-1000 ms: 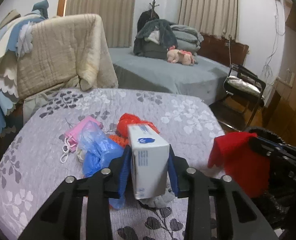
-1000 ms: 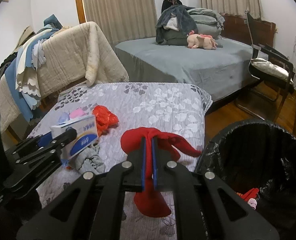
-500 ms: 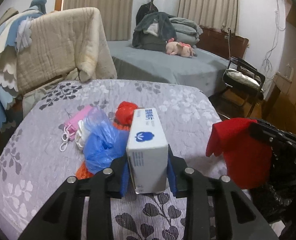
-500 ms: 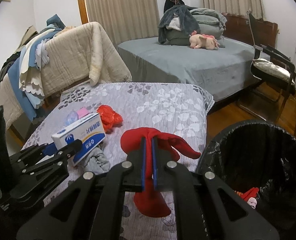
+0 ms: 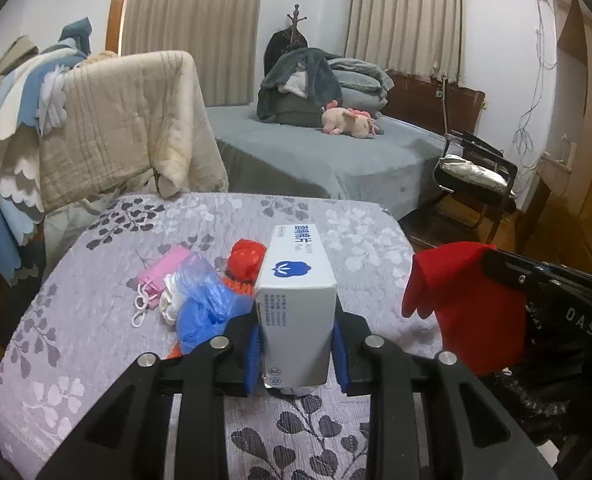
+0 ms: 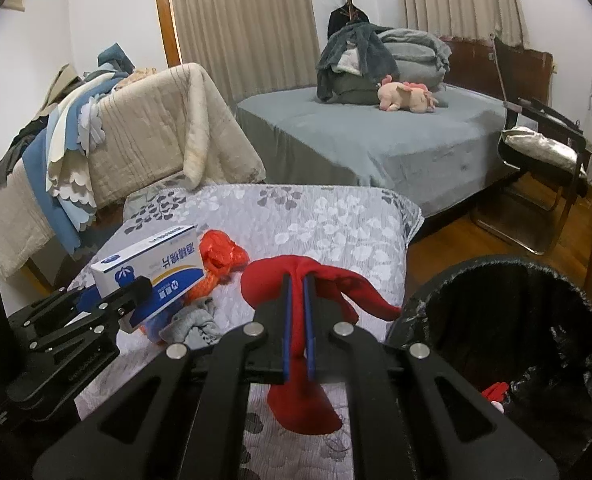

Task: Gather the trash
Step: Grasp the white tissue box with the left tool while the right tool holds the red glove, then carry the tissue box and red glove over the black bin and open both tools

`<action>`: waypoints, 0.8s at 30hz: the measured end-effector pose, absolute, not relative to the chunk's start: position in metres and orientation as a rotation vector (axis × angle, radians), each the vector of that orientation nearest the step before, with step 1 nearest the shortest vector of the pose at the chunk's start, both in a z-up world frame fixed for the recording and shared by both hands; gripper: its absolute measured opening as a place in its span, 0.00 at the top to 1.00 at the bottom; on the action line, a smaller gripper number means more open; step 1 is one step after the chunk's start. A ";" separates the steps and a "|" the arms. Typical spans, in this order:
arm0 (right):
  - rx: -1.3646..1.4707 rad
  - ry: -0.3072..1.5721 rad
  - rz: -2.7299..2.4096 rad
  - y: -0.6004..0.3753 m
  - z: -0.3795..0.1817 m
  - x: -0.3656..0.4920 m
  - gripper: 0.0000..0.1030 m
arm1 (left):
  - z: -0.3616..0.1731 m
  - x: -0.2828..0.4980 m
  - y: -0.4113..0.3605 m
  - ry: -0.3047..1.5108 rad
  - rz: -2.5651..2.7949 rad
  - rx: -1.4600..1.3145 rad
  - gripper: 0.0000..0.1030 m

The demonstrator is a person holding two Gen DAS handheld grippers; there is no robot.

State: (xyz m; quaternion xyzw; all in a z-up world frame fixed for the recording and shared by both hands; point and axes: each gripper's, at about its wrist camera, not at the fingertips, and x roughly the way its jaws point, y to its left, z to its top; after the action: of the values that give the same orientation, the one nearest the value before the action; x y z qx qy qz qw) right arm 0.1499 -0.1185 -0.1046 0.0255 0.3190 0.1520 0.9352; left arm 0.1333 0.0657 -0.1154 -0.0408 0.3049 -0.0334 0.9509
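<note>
Two grippers, left gripper (image 5: pixel 296 344) closing on white box (image 5: pixel 296 300) with blue logo, right gripper (image 6: pixel 298 320) pinching red cloth (image 6: pixel 308 400), "DAS" lettering.

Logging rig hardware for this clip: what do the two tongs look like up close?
Both tongs are matte black, built from flat linkage bars with triangular cut-outs and round silver rivets. The left tongs and the right tongs each carry blue pads on the inner faces of their fingers. White lettering "DAS" marks the right unit's body as seen from the left wrist camera. No cables, sleeves or hands show.
</note>
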 end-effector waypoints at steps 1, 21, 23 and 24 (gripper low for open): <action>0.051 0.650 0.308 -0.119 -0.102 0.149 0.95 | -0.113 0.132 0.065 0.618 -0.067 -0.080 0.72; 0.061 0.557 0.257 -0.165 -0.050 0.110 0.95 | -0.071 0.104 0.024 0.584 -0.140 -0.049 0.72; 0.063 0.551 0.247 -0.170 -0.048 0.107 0.95 | -0.068 0.102 0.017 0.579 -0.152 -0.047 0.72; 0.063 0.548 0.240 -0.174 -0.047 0.105 0.95 | -0.066 0.102 0.015 0.575 -0.157 -0.046 0.72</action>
State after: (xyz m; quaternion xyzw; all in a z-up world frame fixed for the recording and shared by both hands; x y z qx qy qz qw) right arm 0.1050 -0.1743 -0.0467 0.0312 0.2700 0.1181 0.9551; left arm 0.1016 0.0151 -0.0659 -0.0228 0.2834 -0.0773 0.9556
